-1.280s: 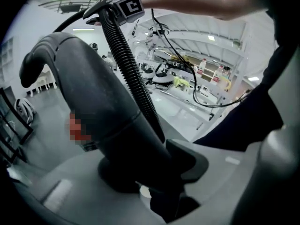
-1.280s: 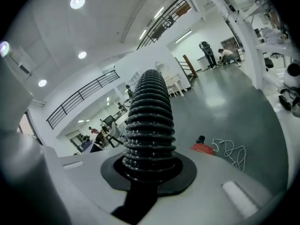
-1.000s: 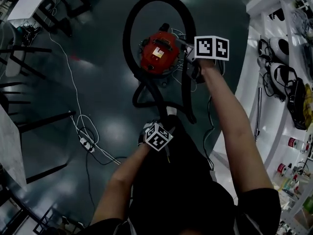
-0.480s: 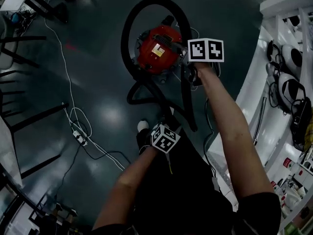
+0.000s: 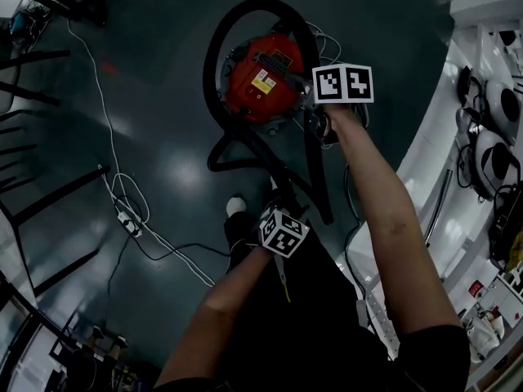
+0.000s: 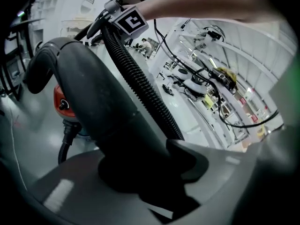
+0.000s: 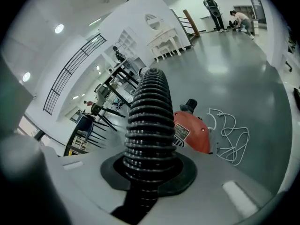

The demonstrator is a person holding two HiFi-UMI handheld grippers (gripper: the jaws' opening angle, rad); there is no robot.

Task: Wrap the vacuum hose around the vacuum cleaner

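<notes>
**Risks**
- Slip: the right gripper (image 7: 147, 175) is clamped on the ribbed hose (image 7: 149, 111). The ribs are round and springy, so a hard pull could, in my judgement, let the hose slide or twist out of the pads.
- Lost end: the left gripper (image 6: 154, 177) is closed round the smooth wand (image 6: 89, 102), which is thick for those jaws. A sideways tug may lever it free.
- Drag or tip: the vacuum (image 5: 263, 76) stands on a glossy floor (image 5: 163, 137). Tension in the hose could pull it along or over.
- Spring-back: a loosely laid turn may uncoil once released.
- Snag: a white cord (image 7: 229, 135) lies loose just right of the vacuum. A passing turn of hose could catch it.

**Description**
- Hose: black, corrugated and long. In the head view it leaves the vacuum's left side, arcs round the far side and comes down the right side past the right gripper. A second bend lies on the floor near-left of the vacuum, and from there the hose runs near, toward the left gripper. It ends in the dark, smooth, curved wand.
- Vacuum: red domed canister with a label on top and dark fittings. It sits on the floor, centre-far, inside the hose loop.
- Status: wrap judged partly done. One turn is round the body and the near run is not yet laid.
</notes>
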